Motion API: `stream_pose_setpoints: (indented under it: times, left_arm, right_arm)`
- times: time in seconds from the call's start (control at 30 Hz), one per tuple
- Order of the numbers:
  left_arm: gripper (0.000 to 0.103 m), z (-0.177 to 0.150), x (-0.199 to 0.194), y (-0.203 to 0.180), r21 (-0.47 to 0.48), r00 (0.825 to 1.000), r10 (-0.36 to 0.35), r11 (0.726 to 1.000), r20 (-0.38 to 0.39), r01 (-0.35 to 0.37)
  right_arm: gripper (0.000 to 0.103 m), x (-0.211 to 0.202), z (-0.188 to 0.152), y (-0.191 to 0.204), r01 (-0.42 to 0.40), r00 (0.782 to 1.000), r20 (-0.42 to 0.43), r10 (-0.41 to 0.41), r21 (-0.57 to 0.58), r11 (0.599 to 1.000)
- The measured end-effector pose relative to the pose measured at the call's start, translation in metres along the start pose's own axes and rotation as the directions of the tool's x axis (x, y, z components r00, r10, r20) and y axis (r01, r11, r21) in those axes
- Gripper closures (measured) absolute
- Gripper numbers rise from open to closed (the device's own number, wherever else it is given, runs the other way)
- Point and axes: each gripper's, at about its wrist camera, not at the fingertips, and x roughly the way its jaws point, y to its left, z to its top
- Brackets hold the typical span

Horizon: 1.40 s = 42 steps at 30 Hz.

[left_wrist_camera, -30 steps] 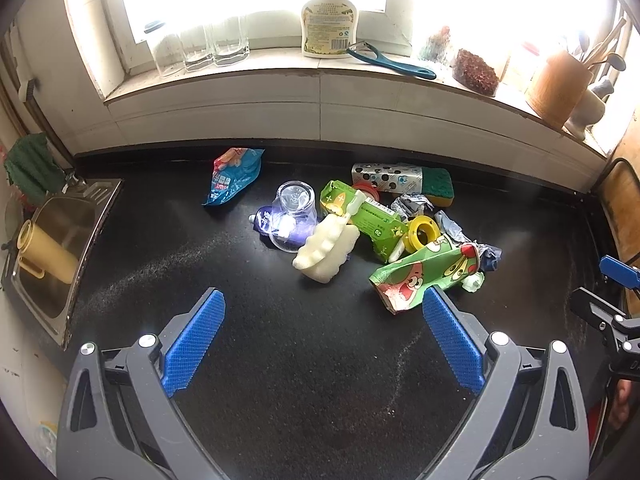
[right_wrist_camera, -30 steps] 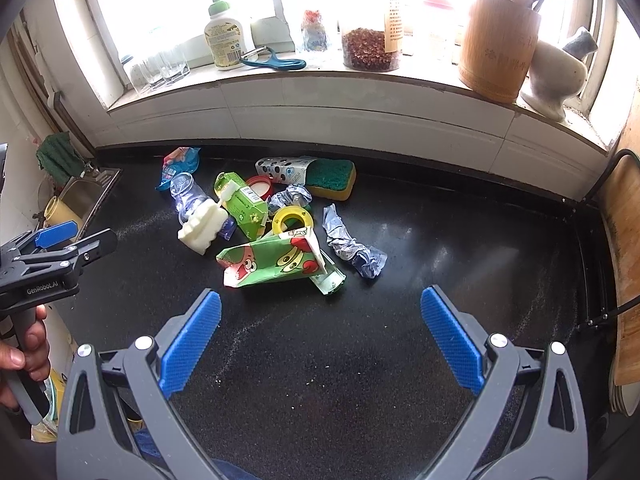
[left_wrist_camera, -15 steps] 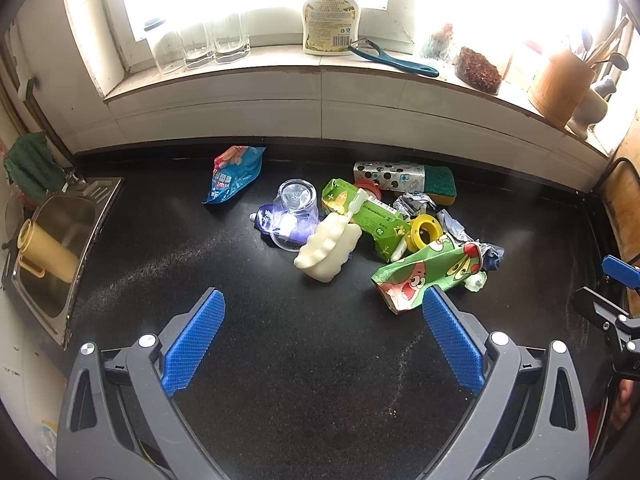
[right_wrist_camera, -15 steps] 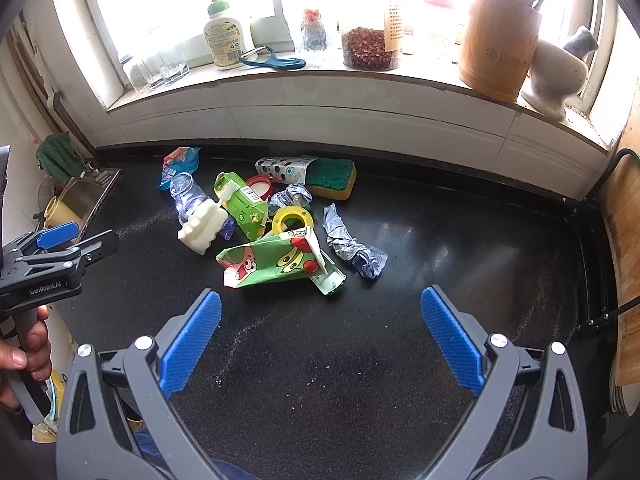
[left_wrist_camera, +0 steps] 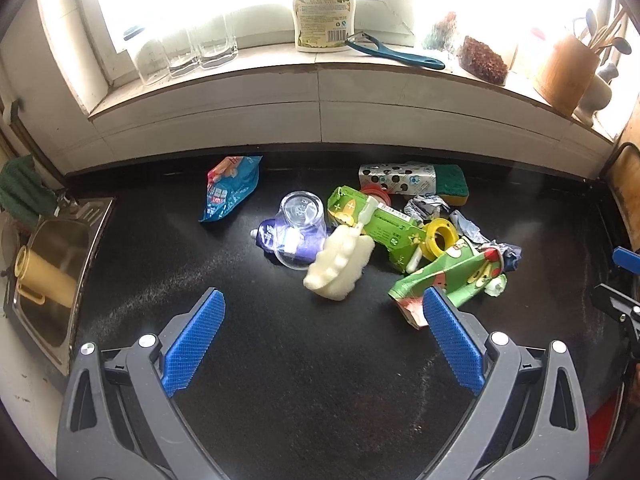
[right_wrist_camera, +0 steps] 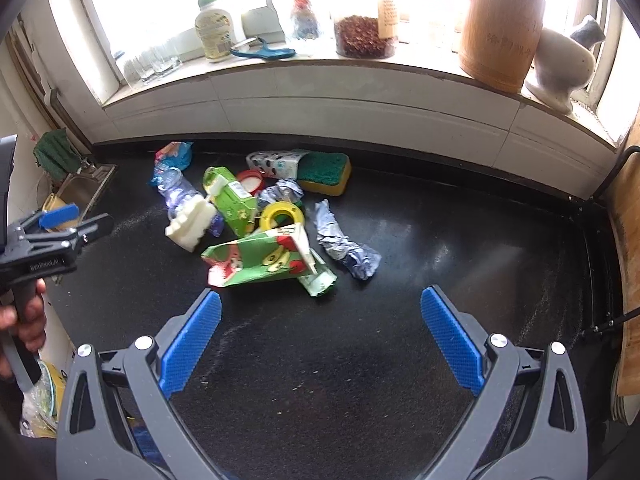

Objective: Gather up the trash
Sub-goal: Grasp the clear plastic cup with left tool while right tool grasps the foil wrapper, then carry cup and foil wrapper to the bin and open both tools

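- A black counter (left_wrist_camera: 320,380) runs under a white tiled wall and a bright windowsill; a steel sink (left_wrist_camera: 60,264) is sunk at its left end.
- A wide strip of bare counter lies between both tools and the trash, and more bare counter stretches to the right of the pile.
- The left tool (left_wrist_camera: 322,328) is spread wide with nothing between its blue pads; the right tool (right_wrist_camera: 320,328) is spread just as wide and also holds nothing.
- The trash sits in a loose heap mid-counter, near the wall: a green juice carton (right_wrist_camera: 260,260) with cartoon fruit lies flattened at the front, touching a yellow tape ring (right_wrist_camera: 282,216).
- A crumpled blue-grey wrapper (right_wrist_camera: 346,246) lies just right of the carton.
- A blue snack bag (left_wrist_camera: 230,192) lies apart, to the left of the heap.
- The left view shows a clear plastic cup (left_wrist_camera: 300,220) on its side.
- Only the right view shows a hand (right_wrist_camera: 24,320) gripping the left tool's handle.
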Motion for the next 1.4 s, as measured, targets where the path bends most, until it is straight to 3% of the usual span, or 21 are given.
stream_pose_setpoints:
  times: [0.13,0.33,0.57,0.7,0.77,0.8,0.83,0.87,0.93,1.1,1.4]
  left_arm:
    - [0.007,0.015,0.032,0.011,0.065,1.000,-0.012,0.998,0.014,0.011]
    - [0.007,0.028,0.095,0.017,0.175,0.999,-0.023,0.984,-0.035,0.029]
    - [0.007,0.040,0.149,0.026,0.160,0.995,-0.056,0.985,-0.084,0.069]
    - [0.010,0.047,0.162,0.030,0.138,0.993,-0.089,0.985,-0.082,0.100]
    - [0.026,0.050,0.167,0.031,0.132,0.989,-0.109,0.984,-0.095,0.121]
    - [0.030,0.051,0.169,0.031,0.131,0.987,-0.119,0.982,-0.106,0.132]
    - [0.042,0.051,0.171,0.030,0.131,0.985,-0.123,0.982,-0.118,0.138]
    - [0.047,0.052,0.172,0.030,0.129,0.984,-0.124,0.982,-0.124,0.140]
    - [0.052,0.052,0.168,0.029,0.118,0.986,-0.122,0.984,-0.113,0.135]
    - [0.053,0.055,0.138,0.027,0.085,0.992,-0.105,0.990,-0.069,0.111]
    - [0.054,0.046,0.052,0.040,-0.012,0.997,-0.072,0.997,0.008,0.072]
  right_arm:
    - [0.006,0.031,0.003,-0.027,0.025,0.999,-0.022,-0.026,-0.035,0.999]
    - [0.006,0.102,0.004,-0.059,0.027,0.992,-0.118,-0.042,-0.132,0.991]
    - [0.010,0.164,0.015,-0.060,-0.035,0.983,-0.185,0.000,-0.187,0.982]
    - [0.021,0.183,0.025,-0.053,-0.080,0.979,-0.201,0.035,-0.219,0.973]
    - [0.030,0.190,0.029,-0.050,-0.102,0.976,-0.210,0.055,-0.223,0.970]
    - [0.041,0.190,0.031,-0.049,-0.104,0.978,-0.201,0.057,-0.232,0.967]
    - [0.057,0.189,0.032,-0.046,-0.111,0.979,-0.196,0.063,-0.244,0.963]
    - [0.067,0.188,0.033,-0.043,-0.120,0.978,-0.196,0.070,-0.252,0.960]
    - [0.073,0.186,0.034,-0.040,-0.136,0.975,-0.206,0.086,-0.243,0.961]
    - [0.074,0.165,0.030,-0.035,-0.126,0.979,-0.185,0.087,-0.214,0.969]
    - [0.074,0.097,0.029,-0.022,-0.072,0.995,-0.072,0.061,-0.156,0.985]
